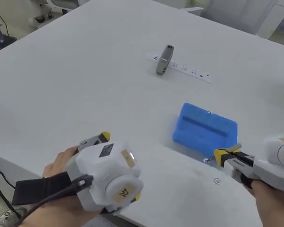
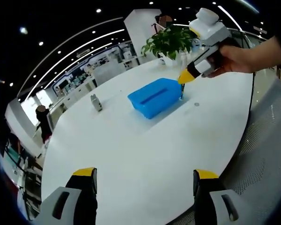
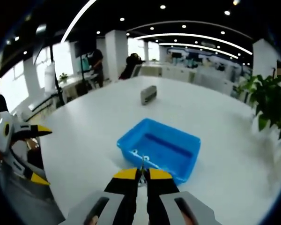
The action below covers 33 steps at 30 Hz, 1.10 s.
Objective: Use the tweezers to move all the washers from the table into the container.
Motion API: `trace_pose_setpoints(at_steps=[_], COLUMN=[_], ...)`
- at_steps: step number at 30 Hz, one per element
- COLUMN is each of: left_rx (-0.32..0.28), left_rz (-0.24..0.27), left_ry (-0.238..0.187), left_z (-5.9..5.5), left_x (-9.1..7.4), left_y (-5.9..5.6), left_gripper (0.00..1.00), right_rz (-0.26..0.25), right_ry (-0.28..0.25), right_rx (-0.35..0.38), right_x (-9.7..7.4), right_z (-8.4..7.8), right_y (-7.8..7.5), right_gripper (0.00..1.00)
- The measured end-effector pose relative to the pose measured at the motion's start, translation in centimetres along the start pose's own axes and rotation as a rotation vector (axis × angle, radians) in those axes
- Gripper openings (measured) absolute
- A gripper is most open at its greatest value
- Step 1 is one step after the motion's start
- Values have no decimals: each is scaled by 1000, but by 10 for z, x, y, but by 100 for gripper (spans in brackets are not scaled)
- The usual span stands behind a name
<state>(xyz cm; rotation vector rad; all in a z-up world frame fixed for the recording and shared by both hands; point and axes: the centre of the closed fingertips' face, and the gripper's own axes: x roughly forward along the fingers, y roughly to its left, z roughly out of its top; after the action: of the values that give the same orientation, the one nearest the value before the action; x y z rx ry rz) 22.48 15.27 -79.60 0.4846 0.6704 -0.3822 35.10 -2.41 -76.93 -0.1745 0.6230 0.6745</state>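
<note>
you're at a wide white table (image 1: 85, 104) in an open-plan office. dark ceiling (image 3: 131, 14) with curved light strips (image 3: 196, 35) and round spotlights (image 3: 165, 7). white columns (image 3: 116, 49), bright windows (image 3: 65, 56) on one side. leafy green plant (image 2: 171, 40) at the table's far edge. desks (image 3: 178, 72) and a person (image 3: 94, 58) further back. pale floor (image 1: 14, 29) under a chair base (image 1: 40, 20).

The head view looks down from above at the white table (image 1: 75, 94). The left gripper view sits low at its edge and looks far across. The right gripper view is very near the blue container (image 3: 160, 146). All three views see it.
</note>
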Motion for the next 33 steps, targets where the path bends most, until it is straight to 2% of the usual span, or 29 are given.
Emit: trace_pose_setpoints(at_steps=[7,17,24,33], left_rx=[-5,0,3,3], left_rz=[1,-2,-6,-5], left_ry=[-1,2,8,14], left_z=[0,0,-1,-3], left_x=[0,0,0,1], left_y=[0,-1,-1,-1], left_gripper=[86,86,86,86], right_rz=[-3,-21,-33,-47], right_ry=[-56,-64,-10,47], right_rx=[14,-13,-17,-15], right_x=[-2,14,34,51], right_z=[26,39,29,14], right_y=[-1,-9,-20,-30], right_gripper=[3,3,3,3])
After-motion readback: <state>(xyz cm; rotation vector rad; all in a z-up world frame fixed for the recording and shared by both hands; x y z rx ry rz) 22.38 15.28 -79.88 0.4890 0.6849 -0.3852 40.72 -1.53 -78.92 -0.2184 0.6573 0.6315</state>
